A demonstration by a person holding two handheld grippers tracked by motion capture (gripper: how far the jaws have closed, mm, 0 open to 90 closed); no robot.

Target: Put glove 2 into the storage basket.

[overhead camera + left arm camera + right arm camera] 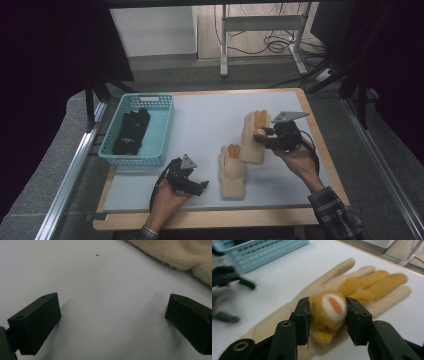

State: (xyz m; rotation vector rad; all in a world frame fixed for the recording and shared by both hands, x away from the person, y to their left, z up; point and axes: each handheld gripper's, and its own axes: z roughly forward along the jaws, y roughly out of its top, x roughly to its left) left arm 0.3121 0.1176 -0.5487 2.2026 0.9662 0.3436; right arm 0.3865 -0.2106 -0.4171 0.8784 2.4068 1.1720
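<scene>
Two cream fleece gloves with orange plush trim are on the white table. One glove (232,172) lies flat near the middle. The other glove (251,145) (329,277) is lifted at its finger end, with my right gripper (261,134) (327,315) shut on the orange plush animal head (332,306) sewn to it; both pads press into the head's sides. My left gripper (201,186) (112,320) rests low over the table left of the flat glove, jaws wide open with bare table between them. An edge of the flat glove (175,255) lies beyond its jaws.
A teal plastic basket (162,132) (262,252) at the table's left holds a black pair of gloves (131,131). The white mat (210,115) ends at a wooden table edge. A metal rail runs along each side, and a desk frame stands on the floor beyond.
</scene>
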